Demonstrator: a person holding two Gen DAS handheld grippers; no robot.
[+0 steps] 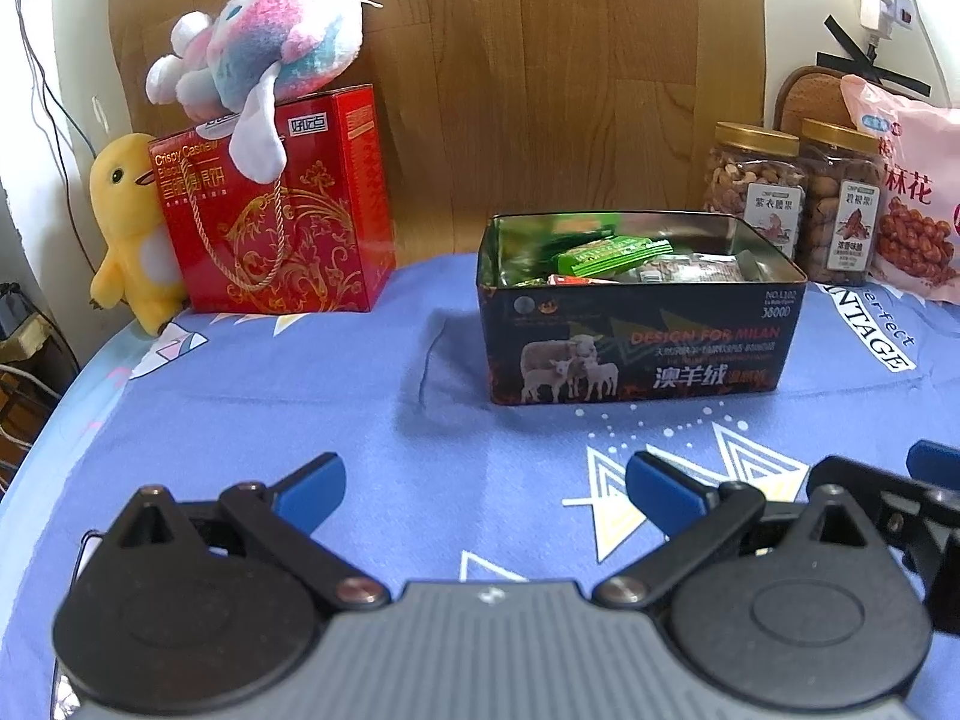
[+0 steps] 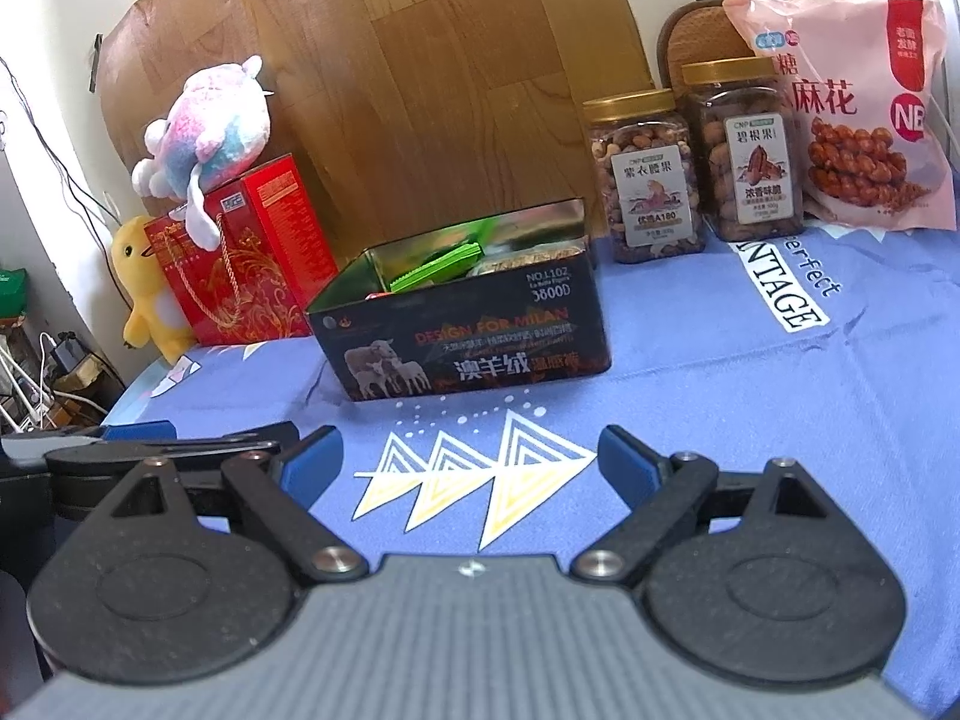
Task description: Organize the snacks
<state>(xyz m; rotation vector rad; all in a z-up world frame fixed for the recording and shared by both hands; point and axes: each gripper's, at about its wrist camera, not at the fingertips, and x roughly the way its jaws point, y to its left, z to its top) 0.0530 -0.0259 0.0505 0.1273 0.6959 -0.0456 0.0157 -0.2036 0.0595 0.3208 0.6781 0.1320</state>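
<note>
A dark open tin box (image 1: 636, 354) (image 2: 474, 342) stands on the blue cloth and holds several snack packets, a green packet (image 1: 612, 255) (image 2: 438, 273) on top. My left gripper (image 1: 486, 489) is open and empty, low over the cloth in front of the tin. My right gripper (image 2: 471, 465) is open and empty, also in front of the tin. The left gripper shows at the left edge of the right wrist view (image 2: 144, 438); the right gripper shows at the right edge of the left wrist view (image 1: 912, 498).
Two nut jars (image 1: 753, 186) (image 2: 744, 150) and a pink snack bag (image 1: 912, 192) (image 2: 852, 102) stand at the back right. A red gift box (image 1: 282, 204) (image 2: 246, 252) with a pink plush (image 1: 264, 54) on top and a yellow plush (image 1: 129, 222) stand back left. A wooden board (image 1: 540, 90) lies behind.
</note>
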